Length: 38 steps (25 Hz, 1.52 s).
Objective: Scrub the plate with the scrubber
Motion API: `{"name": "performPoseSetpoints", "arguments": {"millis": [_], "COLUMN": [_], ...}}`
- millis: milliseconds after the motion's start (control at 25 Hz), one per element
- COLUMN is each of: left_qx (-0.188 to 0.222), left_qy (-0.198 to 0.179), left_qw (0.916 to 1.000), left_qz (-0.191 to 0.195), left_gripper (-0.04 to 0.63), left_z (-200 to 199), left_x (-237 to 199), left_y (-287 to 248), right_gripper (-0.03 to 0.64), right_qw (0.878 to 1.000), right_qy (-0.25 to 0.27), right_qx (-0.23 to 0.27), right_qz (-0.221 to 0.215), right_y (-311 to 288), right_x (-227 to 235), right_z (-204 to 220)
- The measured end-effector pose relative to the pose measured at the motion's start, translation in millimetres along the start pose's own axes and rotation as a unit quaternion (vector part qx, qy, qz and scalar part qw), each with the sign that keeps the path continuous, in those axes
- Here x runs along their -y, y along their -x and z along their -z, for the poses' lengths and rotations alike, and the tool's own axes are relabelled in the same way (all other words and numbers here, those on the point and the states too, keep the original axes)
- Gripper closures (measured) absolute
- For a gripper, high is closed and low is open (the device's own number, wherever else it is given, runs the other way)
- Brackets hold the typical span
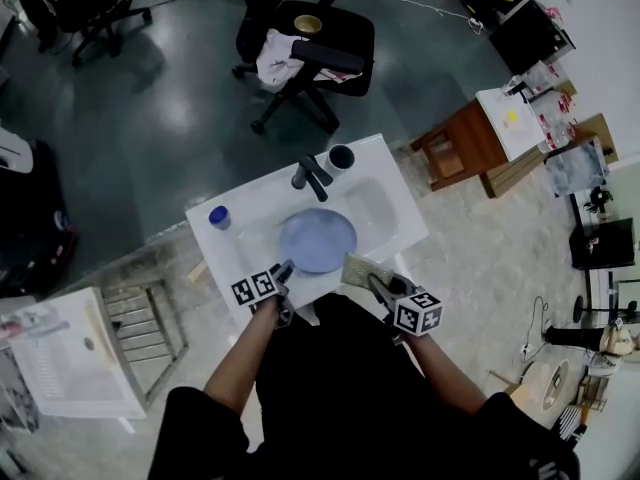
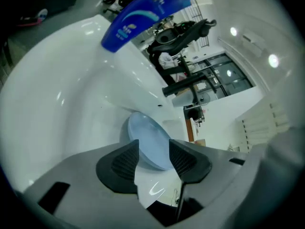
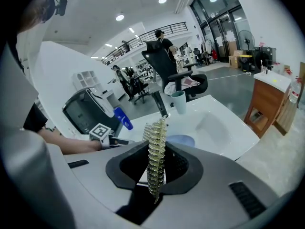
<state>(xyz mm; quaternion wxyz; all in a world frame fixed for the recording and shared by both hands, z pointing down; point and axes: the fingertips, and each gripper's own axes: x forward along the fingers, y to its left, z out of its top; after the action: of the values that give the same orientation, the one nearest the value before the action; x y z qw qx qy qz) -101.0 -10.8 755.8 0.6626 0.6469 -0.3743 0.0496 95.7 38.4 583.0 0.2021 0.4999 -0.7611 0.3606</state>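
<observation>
my left gripper (image 2: 153,152) hung at the sink's (image 1: 398,190) front edge with its jaws apart and nothing clamped. beside it my right gripper (image 3: 155,168) clenched the scrubber (image 3: 156,144) on edge. the plate (image 1: 318,240) lay flat mid-basin, just past both. i judged scrubbing not yet begun; next the scrubber had to come down onto the plate, rim steadied. the blue bottle (image 1: 219,217) at the left corner bore white print i couldn't read.

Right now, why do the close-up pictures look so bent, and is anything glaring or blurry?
Left gripper view: fisheye lens bows the white glazed sink, corners go black, glare streaks on it; the blue plastic bottle looks stretched. Right gripper view: same bowing, bright ceiling lamp, yet the yellow-green mesh scrubber is sharp. Head view: evenly lit, pale blue round plate clear.
</observation>
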Motion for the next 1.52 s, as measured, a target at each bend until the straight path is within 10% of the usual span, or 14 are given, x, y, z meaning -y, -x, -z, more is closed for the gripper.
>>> {"name": "performPoseSetpoints", "arguments": {"millis": [240,480,1000,1520], "left_qx": [0.075,0.197,0.336,0.4], "left_qy": [-0.126,-0.213,-0.35,-0.327], "left_qw": [0.9875,0.9519,0.8736,0.8411], "left_qz": [0.06,0.098,-0.041,-0.16], "left_gripper": [0.416,0.478,0.591,0.591], "left_z": [-12,-20,87,260], "left_x": [50,101,219,269], "left_y": [66,130,155,140], "right_gripper": [0.551,0.551,0.552,0.552], "right_qw": [0.996,0.993,0.969,0.956], "right_qy": [0.019,0.093,0.139,0.171], "right_qx": [0.038,0.055,0.188,0.173], "right_qz": [0.082,0.045,-0.077,-0.164], "right_y": [11,2,97,202], "right_x": [17,0,33,100], "right_z": [-4,-29,-65,-15]}}
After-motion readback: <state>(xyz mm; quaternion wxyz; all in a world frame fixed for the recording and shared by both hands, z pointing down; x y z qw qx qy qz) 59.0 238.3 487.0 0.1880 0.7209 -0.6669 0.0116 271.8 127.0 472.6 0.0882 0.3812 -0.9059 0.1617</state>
